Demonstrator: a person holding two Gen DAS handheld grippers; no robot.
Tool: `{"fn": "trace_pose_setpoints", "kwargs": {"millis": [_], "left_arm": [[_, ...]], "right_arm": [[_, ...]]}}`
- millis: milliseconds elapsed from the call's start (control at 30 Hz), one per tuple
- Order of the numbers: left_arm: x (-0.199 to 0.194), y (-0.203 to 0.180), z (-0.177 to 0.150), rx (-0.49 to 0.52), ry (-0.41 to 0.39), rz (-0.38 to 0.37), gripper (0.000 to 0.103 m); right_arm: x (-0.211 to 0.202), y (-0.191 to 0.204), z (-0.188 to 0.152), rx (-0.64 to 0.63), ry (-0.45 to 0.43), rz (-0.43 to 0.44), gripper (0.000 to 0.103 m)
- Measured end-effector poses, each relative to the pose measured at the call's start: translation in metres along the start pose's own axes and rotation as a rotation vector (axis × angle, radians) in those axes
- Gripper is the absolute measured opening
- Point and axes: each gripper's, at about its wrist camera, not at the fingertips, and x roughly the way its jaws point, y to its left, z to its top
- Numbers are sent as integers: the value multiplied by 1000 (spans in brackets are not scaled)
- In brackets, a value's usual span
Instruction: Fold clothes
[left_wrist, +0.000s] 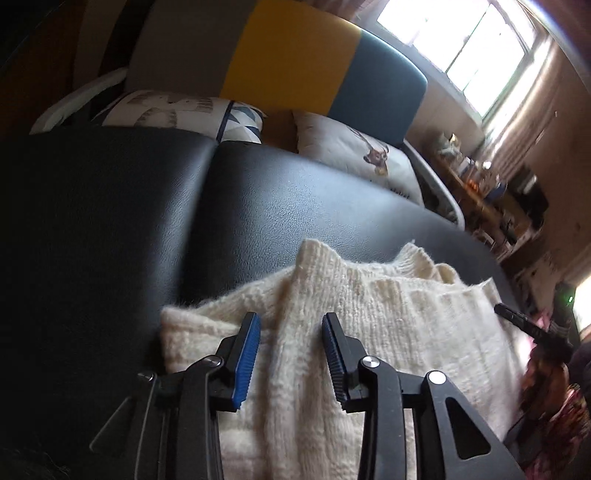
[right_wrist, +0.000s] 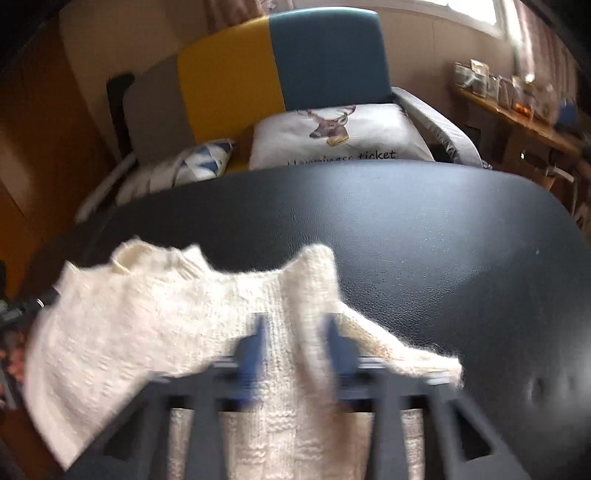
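A cream knitted sweater (left_wrist: 369, 302) lies on a black padded table (left_wrist: 258, 199), its ribbed collar toward the far side. My left gripper (left_wrist: 290, 325) hovers open over the sweater's left part, and a raised fold of knit runs between its blue pads (left_wrist: 245, 358). In the right wrist view the sweater (right_wrist: 147, 314) is blurred by motion. My right gripper (right_wrist: 295, 328) stands open around a strip of the knit, with a flap of sweater lying over its right finger. The right gripper's black tip (left_wrist: 517, 317) shows at the sweater's right edge in the left wrist view.
Behind the table stands a grey, yellow and blue seat back (right_wrist: 280, 66) with printed cushions (right_wrist: 332, 136). A wooden shelf with small jars (right_wrist: 517, 107) runs along the right wall under a bright window (left_wrist: 461, 40). Bare black table surface (right_wrist: 443, 258) extends right of the sweater.
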Motion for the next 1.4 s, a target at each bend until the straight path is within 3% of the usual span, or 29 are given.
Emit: {"fn": "trace_pose_setpoints", "kwargs": {"millis": [100, 167, 300, 400, 467, 533, 667, 867, 1033, 1333, 1400], "left_arm": [[4, 3, 1, -22, 19, -5, 21], [0, 3, 1, -5, 15, 2, 6], [-10, 2, 2, -5, -26, 23, 6], [-12, -8, 1, 47, -56, 73, 8], [-10, -10, 2, 50, -46, 101, 28], [-5, -8, 4, 33, -10, 116, 29], [-3, -1, 7, -36, 7, 54, 36], [-1, -7, 8, -41, 4, 60, 37], [-6, -19, 5, 17, -42, 123, 38], [3, -31, 2, 92, -11, 171, 41], [5, -35, -1, 123, -18, 199, 33]], "right_arm": [[0, -6, -4, 52, -10, 4, 8], [-5, -12, -6, 80, -29, -1, 8], [-19, -21, -4, 127, -88, -26, 7], [-19, -28, -6, 170, -84, -21, 7], [-15, -30, -10, 190, -76, -7, 7], [-13, -29, -12, 191, -77, -5, 7], [-9, -29, -16, 194, -77, 0, 7], [-4, -28, -23, 198, -77, 8, 7], [1, -27, -28, 201, -78, 13, 8], [2, -28, -29, 202, -85, 17, 8], [2, -27, -29, 200, -86, 13, 8]]}}
